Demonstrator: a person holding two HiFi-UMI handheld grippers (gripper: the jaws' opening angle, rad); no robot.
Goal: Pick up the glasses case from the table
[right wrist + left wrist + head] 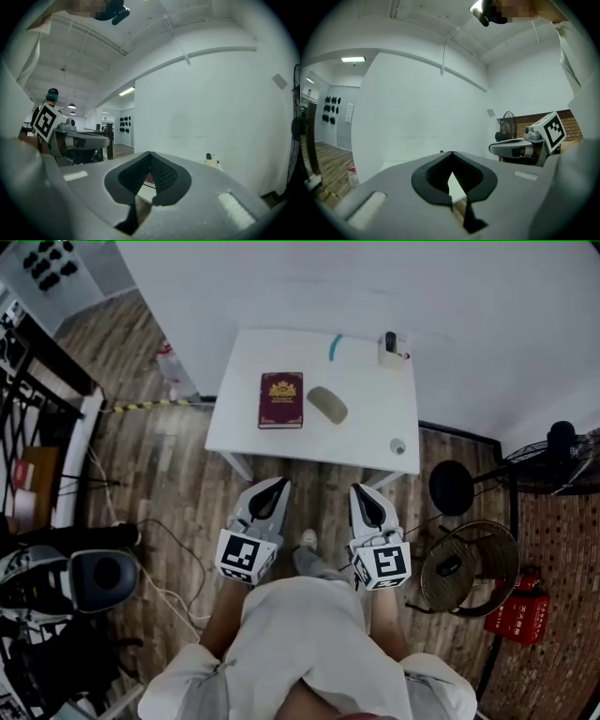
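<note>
The glasses case lies on the white table, just right of a dark red book. The left gripper and right gripper hover off the near edge.

Maroon book, floor fan, red box, wood floor

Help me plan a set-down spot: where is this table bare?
Bare on the table: the near strip, from in front of the red book to the small round object; the far-left corner behind the book; the patch right of the glasses case. Crowded: the far-right corner, with the teal stick and white holder.
</note>
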